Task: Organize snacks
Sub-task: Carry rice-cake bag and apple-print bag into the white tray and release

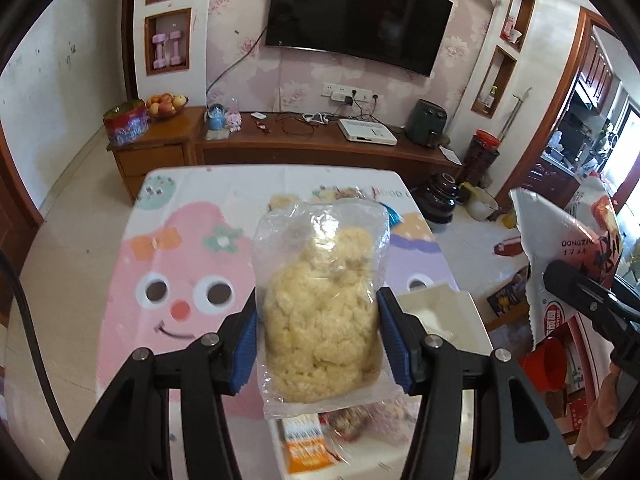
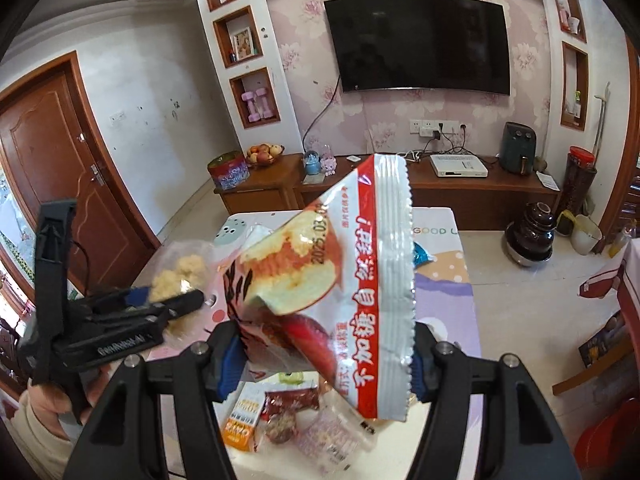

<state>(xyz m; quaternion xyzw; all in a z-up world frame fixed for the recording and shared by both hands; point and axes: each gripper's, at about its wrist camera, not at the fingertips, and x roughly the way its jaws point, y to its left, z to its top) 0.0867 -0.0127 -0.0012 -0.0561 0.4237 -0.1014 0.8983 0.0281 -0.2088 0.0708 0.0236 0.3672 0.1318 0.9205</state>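
Both grippers [image 1: 318,338] [image 2: 324,360] clamped, raised.

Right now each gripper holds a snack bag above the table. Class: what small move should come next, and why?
Probably lower the left gripper to set the clear bag of yellow pieces in the white tray just beside it. Both bags are held aloft, and the right gripper grips the red-and-white packet.

Beneath the left jaws, the clear bag [image 1: 320,312] hides most of a blurred orange packet [image 1: 306,446]; below the right jaws, the red-and-white packet [image 2: 360,304] covers blurred snacks [image 2: 296,416] on the surface [image 2: 452,280].
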